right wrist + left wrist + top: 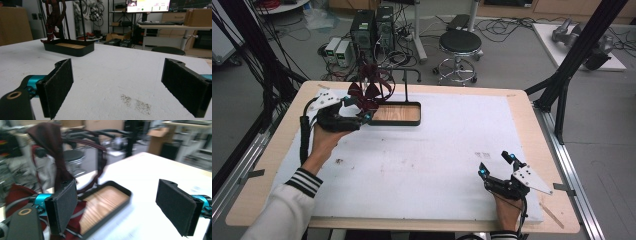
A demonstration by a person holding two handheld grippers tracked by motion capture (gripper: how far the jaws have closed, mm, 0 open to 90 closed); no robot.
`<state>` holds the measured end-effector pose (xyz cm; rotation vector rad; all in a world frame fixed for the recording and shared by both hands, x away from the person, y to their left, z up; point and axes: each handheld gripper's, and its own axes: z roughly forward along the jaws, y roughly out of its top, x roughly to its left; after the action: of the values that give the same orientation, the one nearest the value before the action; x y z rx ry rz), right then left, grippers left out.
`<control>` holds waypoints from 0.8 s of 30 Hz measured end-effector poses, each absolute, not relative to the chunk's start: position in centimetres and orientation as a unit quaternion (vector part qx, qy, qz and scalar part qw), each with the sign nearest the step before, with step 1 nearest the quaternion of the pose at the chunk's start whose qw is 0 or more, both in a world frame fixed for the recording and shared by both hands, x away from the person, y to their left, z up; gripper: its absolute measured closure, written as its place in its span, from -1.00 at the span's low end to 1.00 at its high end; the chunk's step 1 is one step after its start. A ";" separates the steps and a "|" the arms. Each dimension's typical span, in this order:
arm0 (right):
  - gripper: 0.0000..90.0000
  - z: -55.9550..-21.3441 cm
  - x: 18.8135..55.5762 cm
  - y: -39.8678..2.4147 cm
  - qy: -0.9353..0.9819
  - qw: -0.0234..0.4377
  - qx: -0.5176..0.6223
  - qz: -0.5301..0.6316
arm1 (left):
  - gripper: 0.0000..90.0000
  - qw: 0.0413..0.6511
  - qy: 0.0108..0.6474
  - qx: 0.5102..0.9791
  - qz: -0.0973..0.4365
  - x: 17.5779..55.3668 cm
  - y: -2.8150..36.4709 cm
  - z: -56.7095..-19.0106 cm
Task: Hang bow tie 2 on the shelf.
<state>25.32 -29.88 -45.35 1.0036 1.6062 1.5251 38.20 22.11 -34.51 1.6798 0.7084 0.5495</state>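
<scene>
A dark red cloth item with straps [371, 89] hangs from a black post rack over a black tray with a wooden floor [412, 121] at the back left of the table. My left gripper [358, 109] stands open right beside the hanging cloth, at the tray's left end. In the left gripper view the red cloth [48, 138] hangs above and behind the left pad, and the tray [125, 191] lies between the jaws; nothing is gripped. My right gripper [497, 164] is open over the mat at the front right, far from the tray [82, 51] and the red cloth [53, 17].
A white foam mat [437, 160] covers most of the wooden table [257, 200]. A dark smudge [136, 102] marks the mat in front of the right gripper. A stool [460, 44] and computer cases [372, 27] stand on the floor beyond the far edge.
</scene>
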 end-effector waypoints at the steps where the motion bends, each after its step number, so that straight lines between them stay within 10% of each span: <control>1: -0.78 -45.4 25.3 -29.9 0.620 0.347 0.387 0.588 | -0.62 0.584 0.293 0.719 0.236 37.7 22.5 -34.7; 24: -0.79 -45.4 25.2 -29.7 0.619 0.356 0.387 0.583 | -0.66 0.635 0.285 0.665 0.270 28.2 31.0 -44.4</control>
<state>25.24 -29.67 -45.36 1.0006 1.5994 1.5061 28.20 31.02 -44.44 1.5196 0.6517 0.6172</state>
